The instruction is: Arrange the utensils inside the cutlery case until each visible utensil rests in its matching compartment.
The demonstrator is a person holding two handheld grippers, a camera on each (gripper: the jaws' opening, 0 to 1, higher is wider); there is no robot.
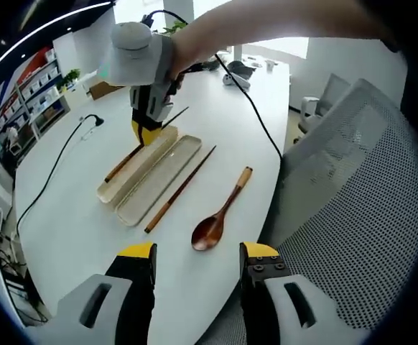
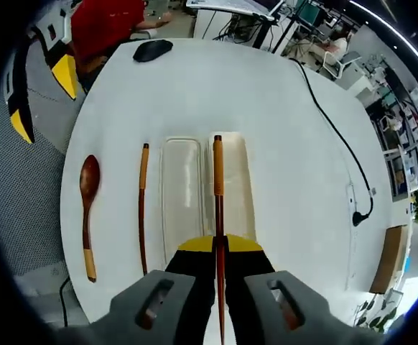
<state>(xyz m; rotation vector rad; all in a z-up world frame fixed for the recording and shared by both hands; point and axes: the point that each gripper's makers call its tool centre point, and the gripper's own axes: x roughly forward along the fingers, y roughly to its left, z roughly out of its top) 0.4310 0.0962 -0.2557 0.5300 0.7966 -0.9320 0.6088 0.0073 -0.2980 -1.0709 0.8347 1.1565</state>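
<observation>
Right gripper clamped on chopstick, held lengthwise over right case half. Left gripper jaws apart, idle. Second chopstick and spoon on table, left of case. Lower level, keep parallel to walls before release.

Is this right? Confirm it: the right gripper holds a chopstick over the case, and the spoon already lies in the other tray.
Not quite. The right gripper does hold a chopstick over the case, but the right gripper view shows the spoon on the table, outside both trays.

One brown chopstick lies along the open beige case; another chopstick and wooden spoon lie beside it.
</observation>
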